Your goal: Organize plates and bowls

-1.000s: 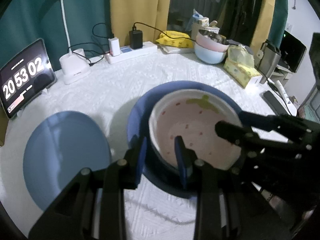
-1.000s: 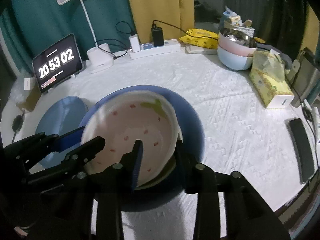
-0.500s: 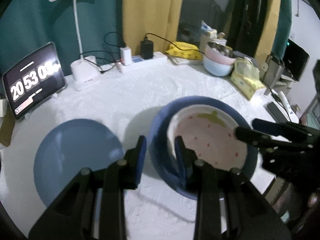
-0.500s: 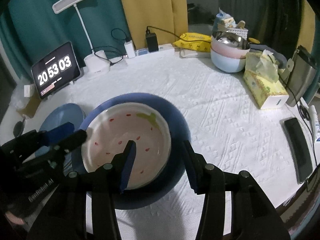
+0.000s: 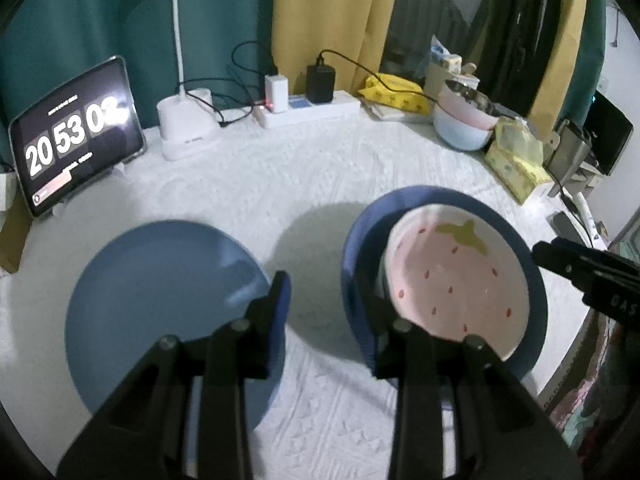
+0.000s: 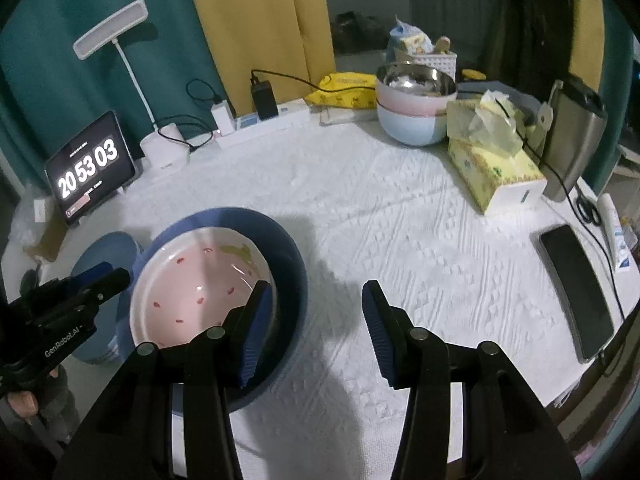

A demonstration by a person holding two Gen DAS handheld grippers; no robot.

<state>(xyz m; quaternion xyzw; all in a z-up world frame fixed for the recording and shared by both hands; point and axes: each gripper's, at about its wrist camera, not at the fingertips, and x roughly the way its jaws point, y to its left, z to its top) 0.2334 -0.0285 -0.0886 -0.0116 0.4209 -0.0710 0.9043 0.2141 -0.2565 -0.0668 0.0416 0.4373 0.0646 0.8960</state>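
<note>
A pink strawberry-pattern bowl [image 5: 456,280] sits inside a dark blue bowl [image 5: 354,264] on the white tablecloth; both also show in the right wrist view, the pink bowl [image 6: 192,284] and the blue bowl [image 6: 288,252]. A light blue plate [image 5: 160,304] lies to their left; the right wrist view shows it too [image 6: 116,248]. My left gripper [image 5: 326,308] is open and empty, above the gap between plate and blue bowl. My right gripper [image 6: 316,328] is open and empty, just right of the blue bowl, its left finger over the rim.
A stack of pink and blue bowls with a steel one on top [image 6: 416,108] stands at the back right. A tissue box [image 6: 492,172], a phone [image 6: 576,292], a tablet clock [image 6: 90,168], a lamp [image 6: 164,148] and a power strip [image 6: 264,120] ring the table.
Both grippers have opened and drawn back from the nested bowls, which now rest on the table. The left gripper has shifted left toward the blue plate, the right gripper to the right.
</note>
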